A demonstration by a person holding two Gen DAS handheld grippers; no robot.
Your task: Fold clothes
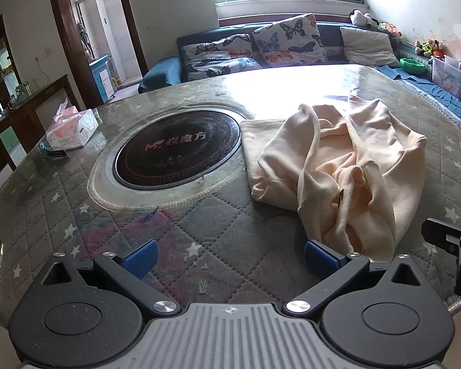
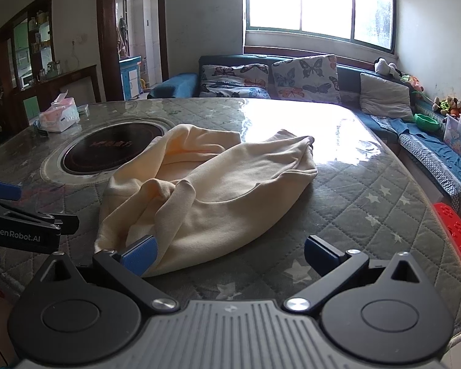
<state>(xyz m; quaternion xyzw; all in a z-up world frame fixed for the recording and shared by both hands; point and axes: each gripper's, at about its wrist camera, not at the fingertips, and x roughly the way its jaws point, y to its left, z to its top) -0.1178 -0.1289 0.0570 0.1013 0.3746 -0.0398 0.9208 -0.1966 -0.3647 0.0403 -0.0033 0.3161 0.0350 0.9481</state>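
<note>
A cream garment (image 1: 341, 166) lies crumpled in a heap on the quilted star-patterned table cover (image 1: 206, 240). In the left wrist view it sits ahead and to the right of my left gripper (image 1: 229, 259), which is open with nothing between its blue pads; the right pad (image 1: 318, 256) is close to the garment's near edge. In the right wrist view the cream garment (image 2: 206, 190) lies straight ahead. My right gripper (image 2: 229, 259) is open, its left pad (image 2: 139, 258) at the cloth's near hem. The left gripper's black body shows at the left edge.
A round black induction hob (image 1: 176, 150) is set into the table left of the garment. A tissue pack (image 1: 72, 129) lies at the far left. A sofa with butterfly cushions (image 1: 289, 40) stands behind the table. A red plastic object (image 2: 456, 233) sits at the table's right edge.
</note>
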